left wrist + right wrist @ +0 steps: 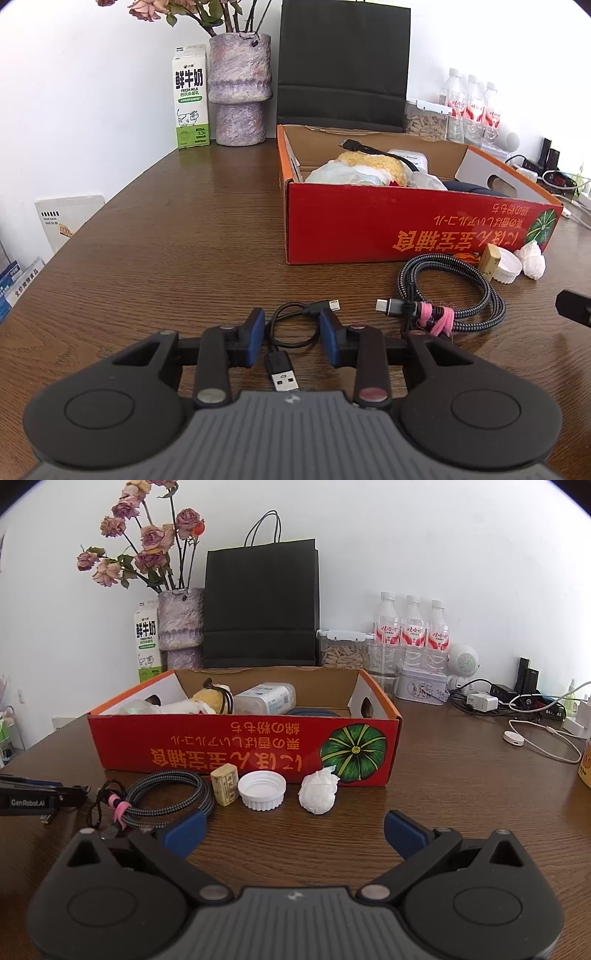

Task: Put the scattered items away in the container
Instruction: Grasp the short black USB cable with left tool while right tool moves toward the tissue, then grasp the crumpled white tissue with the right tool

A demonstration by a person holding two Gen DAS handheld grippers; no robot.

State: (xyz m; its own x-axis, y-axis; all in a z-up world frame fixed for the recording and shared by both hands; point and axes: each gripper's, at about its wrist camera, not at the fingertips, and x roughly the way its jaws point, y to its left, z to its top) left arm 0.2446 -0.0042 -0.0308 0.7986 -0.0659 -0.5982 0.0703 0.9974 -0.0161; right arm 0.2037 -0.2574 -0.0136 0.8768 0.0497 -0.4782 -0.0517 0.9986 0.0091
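My left gripper (292, 332) has its jaws half closed around the short black cable (291, 332), which lies on the table (166, 240) with its plug toward me, pads not yet pressing; right gripper (293, 832) stays wide open, empty, facing the red box (243, 753)

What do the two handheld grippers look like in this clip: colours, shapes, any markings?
Both match. The left gripper and right gripper have a ribbed grey body with a small white logo, two round black housings, black linkage arms with metal pivot pins, and blue pads on the fingers. The right view shows white "GenRobot.AI" lettering on the left gripper's side.
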